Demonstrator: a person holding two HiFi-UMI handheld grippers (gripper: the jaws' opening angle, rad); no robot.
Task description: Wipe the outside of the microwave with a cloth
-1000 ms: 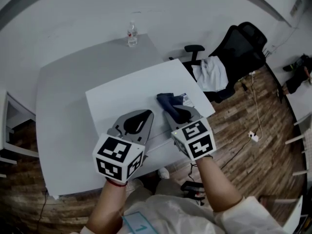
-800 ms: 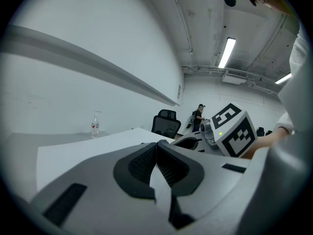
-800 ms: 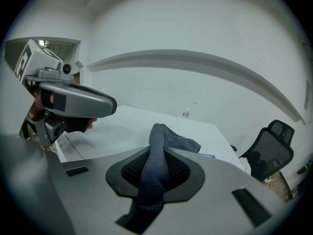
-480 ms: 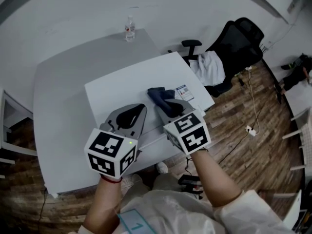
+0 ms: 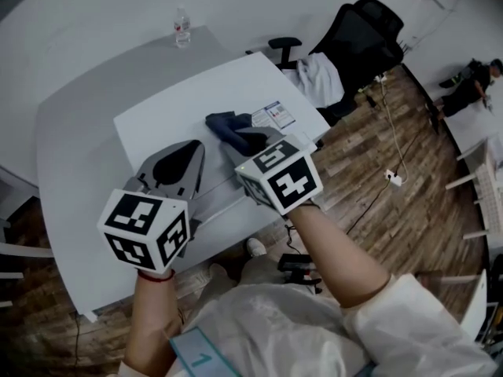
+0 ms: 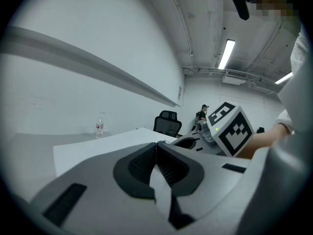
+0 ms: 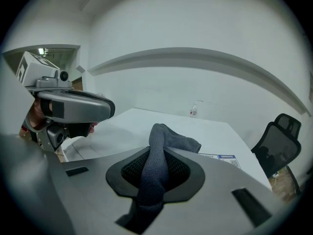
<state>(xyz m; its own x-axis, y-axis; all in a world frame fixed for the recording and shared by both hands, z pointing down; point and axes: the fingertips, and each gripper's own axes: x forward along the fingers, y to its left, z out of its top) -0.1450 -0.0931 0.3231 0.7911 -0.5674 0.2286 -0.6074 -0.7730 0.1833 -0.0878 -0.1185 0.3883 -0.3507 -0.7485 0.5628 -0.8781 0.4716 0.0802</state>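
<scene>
1. A grey table fills the left of the head view, against a pale wall.
2. On it stands a white box, seemingly the microwave seen from above; from this steep angle only its flat top shows clearly.
3. A black office chair stands past the box's far right corner, with a white garment draped on it.
4. The left gripper hangs over the near part of the box top, its jaws pressed together with nothing between them.
5. The right gripper is beside it, clamped on the cloth.
6. The cloth is dark blue-grey; its free end bunches ahead of the jaws, over the box top.
7. A printed label lies on the box top just beside the cloth.
8. A small clear bottle stands upright at the table's far edge.
</scene>
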